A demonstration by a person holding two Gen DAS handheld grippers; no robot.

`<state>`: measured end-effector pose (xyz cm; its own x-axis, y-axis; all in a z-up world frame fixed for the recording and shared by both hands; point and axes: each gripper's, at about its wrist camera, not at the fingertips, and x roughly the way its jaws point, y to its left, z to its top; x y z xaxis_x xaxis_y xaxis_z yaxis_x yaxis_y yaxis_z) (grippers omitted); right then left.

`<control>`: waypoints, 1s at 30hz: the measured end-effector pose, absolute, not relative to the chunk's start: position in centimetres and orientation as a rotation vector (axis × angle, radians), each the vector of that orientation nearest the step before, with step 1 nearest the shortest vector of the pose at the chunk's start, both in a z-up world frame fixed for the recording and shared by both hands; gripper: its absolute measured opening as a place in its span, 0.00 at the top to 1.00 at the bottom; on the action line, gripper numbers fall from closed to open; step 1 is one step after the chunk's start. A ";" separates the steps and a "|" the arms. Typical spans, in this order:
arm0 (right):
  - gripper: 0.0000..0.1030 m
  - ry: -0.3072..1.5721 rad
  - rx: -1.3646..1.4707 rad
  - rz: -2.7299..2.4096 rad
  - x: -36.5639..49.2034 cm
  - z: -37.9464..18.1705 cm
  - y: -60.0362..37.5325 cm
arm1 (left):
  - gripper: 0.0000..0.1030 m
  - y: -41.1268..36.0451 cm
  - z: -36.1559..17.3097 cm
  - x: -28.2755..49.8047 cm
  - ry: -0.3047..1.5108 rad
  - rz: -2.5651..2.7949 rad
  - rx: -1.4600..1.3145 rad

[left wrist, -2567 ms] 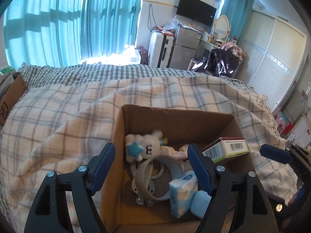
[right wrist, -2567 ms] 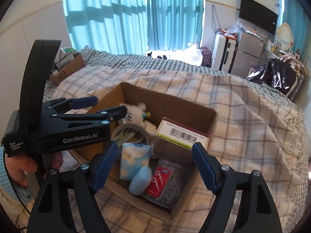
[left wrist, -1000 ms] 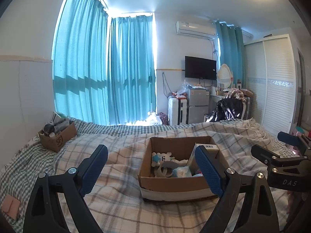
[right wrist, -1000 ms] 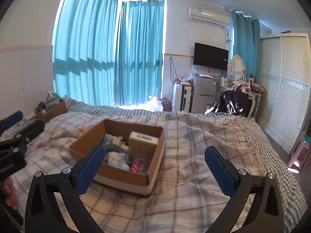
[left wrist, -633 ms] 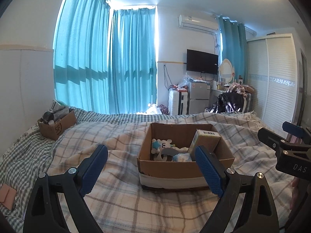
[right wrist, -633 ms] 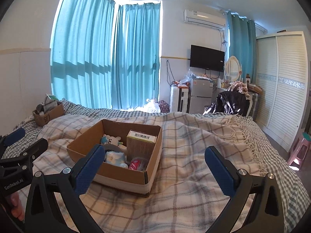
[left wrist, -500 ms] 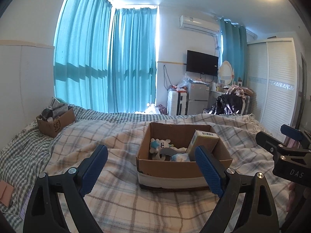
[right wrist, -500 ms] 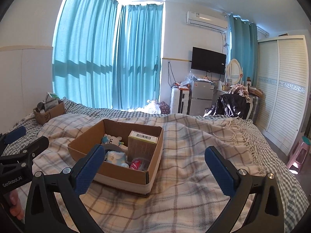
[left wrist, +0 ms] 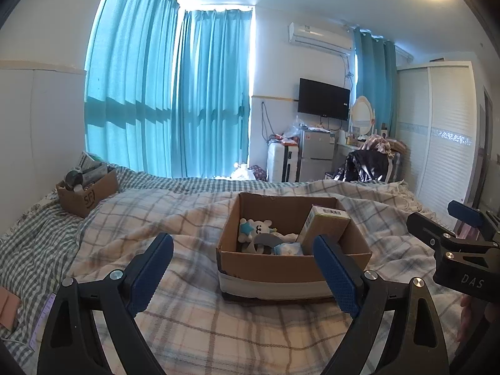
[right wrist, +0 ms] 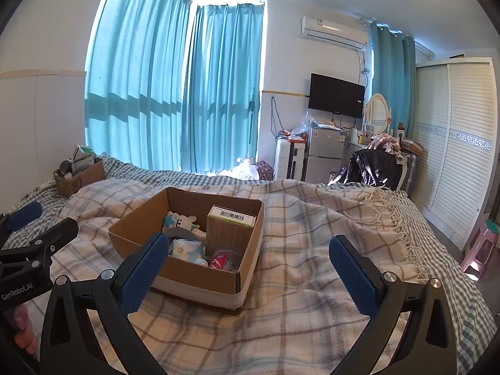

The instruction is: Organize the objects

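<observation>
An open cardboard box sits on the plaid blanket in the middle of the bed. Inside it lie a white plush toy with a blue star, an upright tan carton with a barcode, a grey tape ring, a tissue pack and a red-labelled clear container. My left gripper is held back from the box, open, with nothing between its fingers. My right gripper hangs to the right of the box, open and empty too.
A smaller cardboard box full of items stands at the bed's far left. Beyond the bed are teal curtains, a white suitcase, a small fridge and a wardrobe. A pink stool stands at the right.
Both grippers pulled back and up from right over the box, so the whole bed now shows. In the last second the views barely shift; both stay open.
</observation>
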<state>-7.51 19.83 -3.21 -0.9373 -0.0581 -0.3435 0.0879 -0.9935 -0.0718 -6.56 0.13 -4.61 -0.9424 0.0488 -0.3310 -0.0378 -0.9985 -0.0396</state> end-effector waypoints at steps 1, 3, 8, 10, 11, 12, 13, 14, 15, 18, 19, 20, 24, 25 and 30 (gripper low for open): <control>0.00 0.132 0.532 -3.018 -7.5 -3.2 19.8 | 0.09 0.2 -4.6 -6.6 -0.052 3.050 -0.522; 0.00 0.131 0.535 -3.017 -7.5 -3.3 19.8 | 0.09 0.2 -4.6 -6.5 -0.051 3.048 -0.522; 0.00 0.133 0.541 -3.016 -7.5 -3.3 19.8 | 0.09 0.3 -4.6 -6.4 -0.043 3.053 -0.521; 0.00 0.138 0.544 -3.014 -7.5 -3.4 19.7 | 0.09 0.3 -4.6 -6.4 -0.045 3.057 -0.519; 0.00 0.141 0.545 -3.014 -7.5 -3.5 19.7 | 0.09 0.3 -4.6 -6.4 -0.046 3.056 -0.519; 0.00 0.143 0.546 -3.014 -7.5 -3.5 19.7 | 0.09 0.3 -4.6 -6.3 -0.050 3.052 -0.519; 0.00 0.146 0.546 -3.014 -7.5 -3.5 19.6 | 0.09 0.3 -4.6 -6.3 -0.054 3.049 -0.518; 0.00 0.149 0.548 -3.013 -7.5 -3.5 19.6 | 0.09 0.3 -4.6 -6.3 -0.057 3.051 -0.518; 0.00 0.149 0.549 -3.012 -7.5 -3.5 19.6 | 0.09 0.3 -4.5 -6.3 -0.058 3.057 -0.516; 0.00 0.151 0.552 -3.010 -7.6 -3.6 19.5 | 0.09 0.2 -4.4 -6.1 -0.062 3.067 -0.502; 0.00 0.152 0.553 -3.010 -7.6 -3.6 19.5 | 0.09 0.2 -4.4 -6.1 -0.060 3.066 -0.500; 0.00 0.153 0.554 -3.010 -7.6 -3.6 19.5 | 0.09 0.2 -4.4 -6.1 -0.057 3.066 -0.500; 0.00 0.152 0.553 -3.010 -7.6 -3.6 19.5 | 0.09 0.4 -4.4 -6.1 -0.034 3.065 -0.511; 0.00 0.153 0.554 -3.010 -7.6 -3.6 19.5 | 0.09 0.4 -4.5 -6.1 -0.030 3.065 -0.511; 0.00 0.151 0.557 -3.008 -7.7 -3.7 19.5 | 0.09 0.4 -4.5 -6.2 -0.024 3.065 -0.515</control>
